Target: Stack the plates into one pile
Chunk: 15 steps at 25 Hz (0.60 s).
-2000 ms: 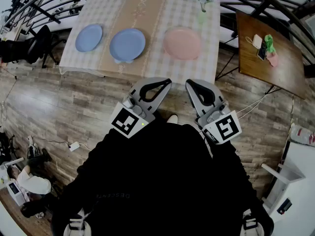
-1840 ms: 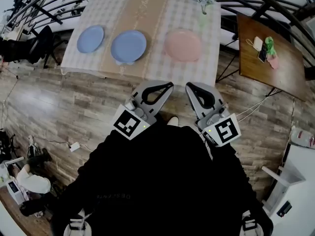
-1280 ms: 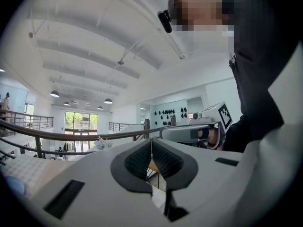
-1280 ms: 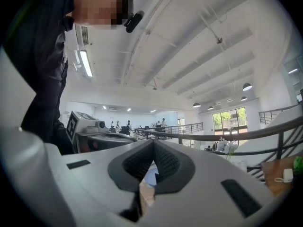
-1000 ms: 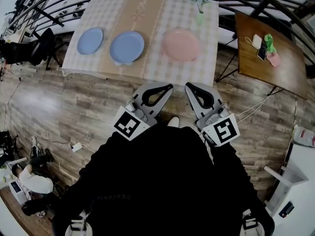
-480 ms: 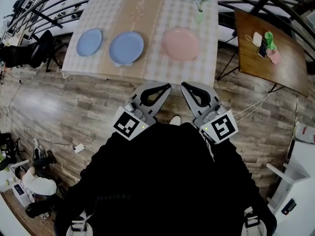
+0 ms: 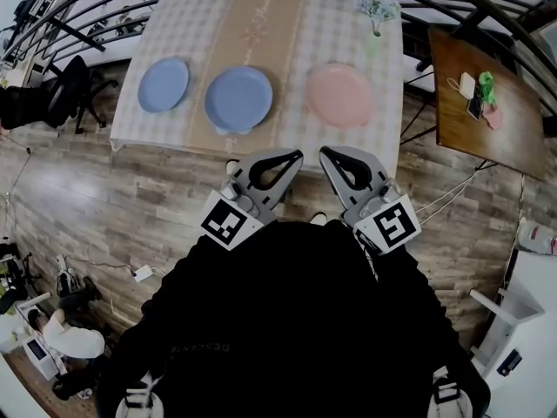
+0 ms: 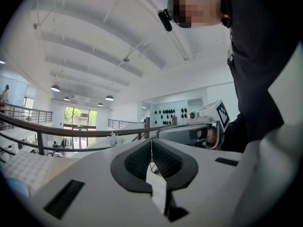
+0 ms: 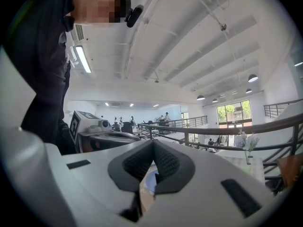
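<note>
The left gripper [image 7: 298,153] has its fingers pressed together with nothing between them. In the left gripper view the two ribbed black pads [image 8: 163,161] meet along a thin line. The right gripper [image 7: 324,151] is closed as well and holds nothing, its pads [image 9: 165,162] touching at the tip. Both grippers are held level, side by side and close to each other in front of the person's dark sleeves [image 7: 287,320]. They point toward the table and touch none of the plates.

The table [image 7: 261,24], under a checked cloth with a tan runner, lies on the far side of the grippers. Three plates sit on it in a row, apart from one another. A small blue plate [image 7: 164,84] is at the left, a larger blue plate [image 7: 238,98] is in the middle, and a pink plate [image 7: 339,95] is at the right. A vase of flowers [image 7: 376,7] stands at the far right corner. A brown side table [image 7: 487,103] with a few small items stands to the right, well apart. Nothing lies between the grippers and the plates.

Compared with two seconds ago, the table sits closer in the head view. The gripper tips, which then showed over bare wooden floor [image 7: 104,190], now line up with the cloth's near edge. The plates lie in the same places, and both grippers are shut as before.
</note>
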### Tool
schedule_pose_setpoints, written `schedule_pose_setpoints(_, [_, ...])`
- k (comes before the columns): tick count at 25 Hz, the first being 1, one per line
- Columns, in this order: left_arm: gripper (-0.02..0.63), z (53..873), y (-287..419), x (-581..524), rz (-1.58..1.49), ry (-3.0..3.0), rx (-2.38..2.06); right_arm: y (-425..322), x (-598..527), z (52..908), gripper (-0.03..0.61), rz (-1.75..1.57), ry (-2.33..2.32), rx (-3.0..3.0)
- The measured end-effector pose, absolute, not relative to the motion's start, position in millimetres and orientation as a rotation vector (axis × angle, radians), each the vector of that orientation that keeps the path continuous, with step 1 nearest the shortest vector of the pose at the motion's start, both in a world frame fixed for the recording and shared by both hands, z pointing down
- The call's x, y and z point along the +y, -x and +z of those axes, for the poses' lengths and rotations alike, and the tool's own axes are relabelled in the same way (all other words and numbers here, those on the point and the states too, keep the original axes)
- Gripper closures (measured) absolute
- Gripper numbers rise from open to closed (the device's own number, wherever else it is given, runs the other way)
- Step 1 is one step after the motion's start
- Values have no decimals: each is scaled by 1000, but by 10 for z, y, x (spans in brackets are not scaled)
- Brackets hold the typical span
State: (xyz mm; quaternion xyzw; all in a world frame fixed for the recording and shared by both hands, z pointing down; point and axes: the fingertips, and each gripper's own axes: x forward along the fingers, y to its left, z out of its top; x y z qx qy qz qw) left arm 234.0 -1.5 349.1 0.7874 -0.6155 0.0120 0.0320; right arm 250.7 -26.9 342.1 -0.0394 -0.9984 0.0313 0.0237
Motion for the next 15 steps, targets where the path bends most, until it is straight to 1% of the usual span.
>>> schedule_pose_setpoints(10, [594, 3490, -742, -149, 28, -2493, -1788, -910, -276, 3427, 572, 132, 22, -3054])
schedule_pose_setpoints(15, [594, 3451, -76, -142, 17, -2526, -1738, -274, -289, 3483, 572, 102, -43, -3037])
